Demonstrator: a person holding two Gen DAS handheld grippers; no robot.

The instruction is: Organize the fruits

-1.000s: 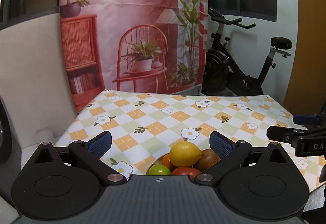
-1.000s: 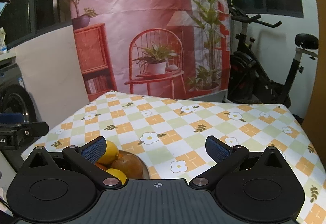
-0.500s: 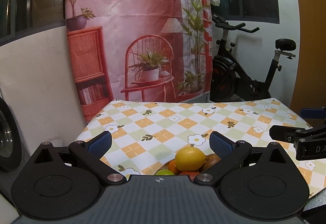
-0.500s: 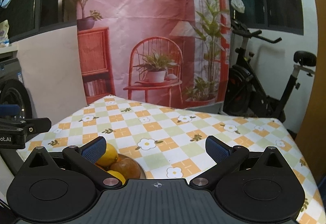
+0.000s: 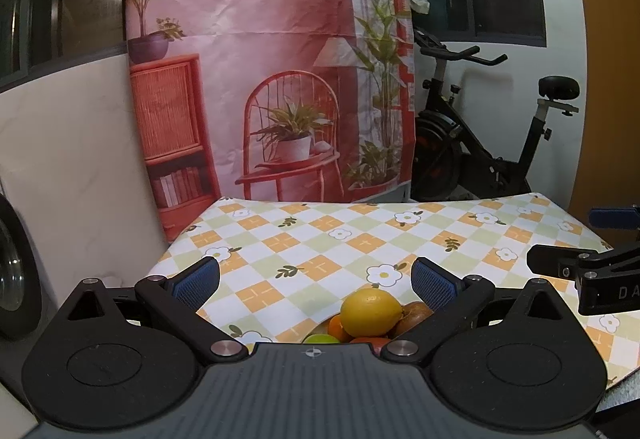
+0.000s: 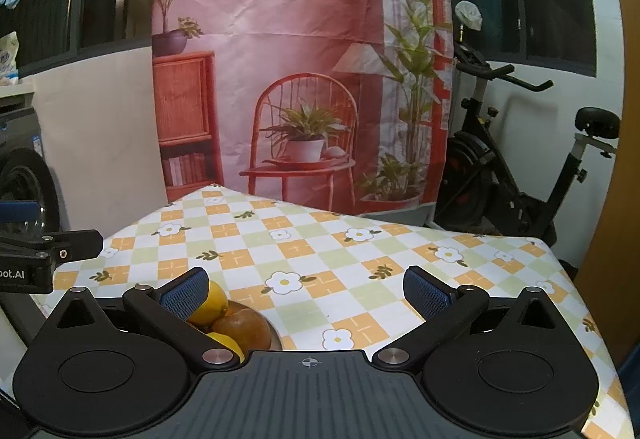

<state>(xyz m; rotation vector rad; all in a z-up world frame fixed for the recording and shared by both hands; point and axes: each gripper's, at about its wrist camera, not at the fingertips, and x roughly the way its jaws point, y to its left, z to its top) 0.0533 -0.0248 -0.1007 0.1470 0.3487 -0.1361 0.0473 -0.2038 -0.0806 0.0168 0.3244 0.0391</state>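
Observation:
A pile of fruit sits in a bowl at the near edge of the checked tablecloth (image 5: 320,239). In the left wrist view a yellow lemon (image 5: 370,312) tops it, with a brown fruit (image 5: 416,315), an orange (image 5: 334,327), a green lime (image 5: 320,338) and a red fruit (image 5: 370,341) around it. My left gripper (image 5: 316,279) is open and empty, above and behind the pile. In the right wrist view the lemon (image 6: 208,303), the brown fruit (image 6: 242,327) and another yellow fruit (image 6: 226,343) lie behind the left finger. My right gripper (image 6: 306,289) is open and empty.
The tablecloth's far half (image 6: 320,239) bears nothing. A printed backdrop (image 5: 260,59) hangs behind the table. An exercise bike (image 5: 480,143) stands at the back right. The right gripper's fingers (image 5: 560,265) show at the left view's right edge, the left gripper's finger (image 6: 60,245) at the right view's left edge.
Both grippers have lifted and pulled back, so the table and fruit sit lower in both views. Both stay open and empty. The fruit has not moved.

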